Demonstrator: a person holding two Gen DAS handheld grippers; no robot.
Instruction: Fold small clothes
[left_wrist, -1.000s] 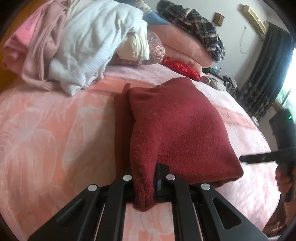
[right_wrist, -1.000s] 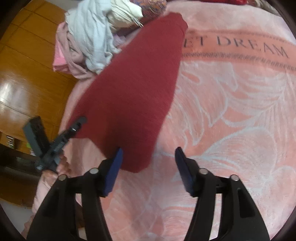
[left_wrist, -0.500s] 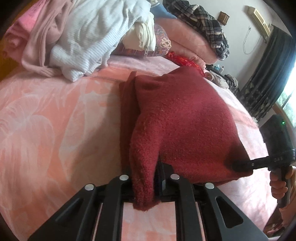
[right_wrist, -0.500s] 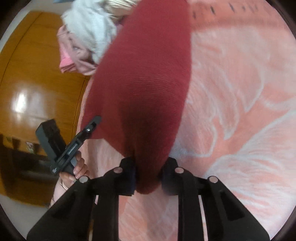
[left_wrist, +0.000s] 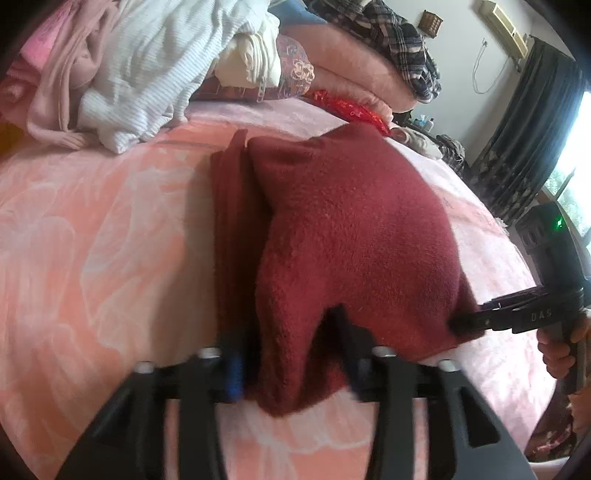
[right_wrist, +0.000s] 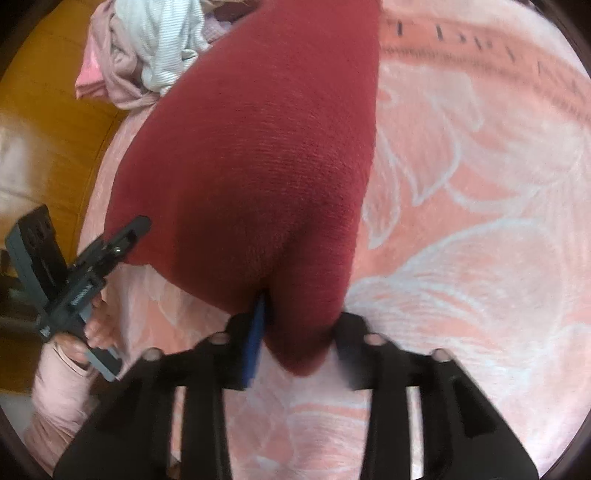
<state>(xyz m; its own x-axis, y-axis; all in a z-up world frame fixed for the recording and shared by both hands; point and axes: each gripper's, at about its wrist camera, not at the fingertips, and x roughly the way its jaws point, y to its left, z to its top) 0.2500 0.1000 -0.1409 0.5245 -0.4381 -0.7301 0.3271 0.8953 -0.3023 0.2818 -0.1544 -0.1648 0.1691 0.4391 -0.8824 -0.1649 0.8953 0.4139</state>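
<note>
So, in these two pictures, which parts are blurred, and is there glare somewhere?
Left wrist view: the left gripper is motion-blurred, and the window is overexposed. Right wrist view: the right gripper is smeared; the glossy orange wooden panel shows a pale reflection.

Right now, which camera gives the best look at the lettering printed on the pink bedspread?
The right wrist view: a row of dark letters runs along the pink floral bedspread beyond the dark red knitted garment, though cropped and unreadable. The left wrist view shows no lettering.

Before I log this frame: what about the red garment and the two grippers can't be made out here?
- Left wrist view: the red garment hides its own lower layers and what sort of garment it is.
- Right wrist view: the right gripper is motion-blurred; pad contact unclear.
- Left wrist view: the left gripper likewise blurred.
</note>
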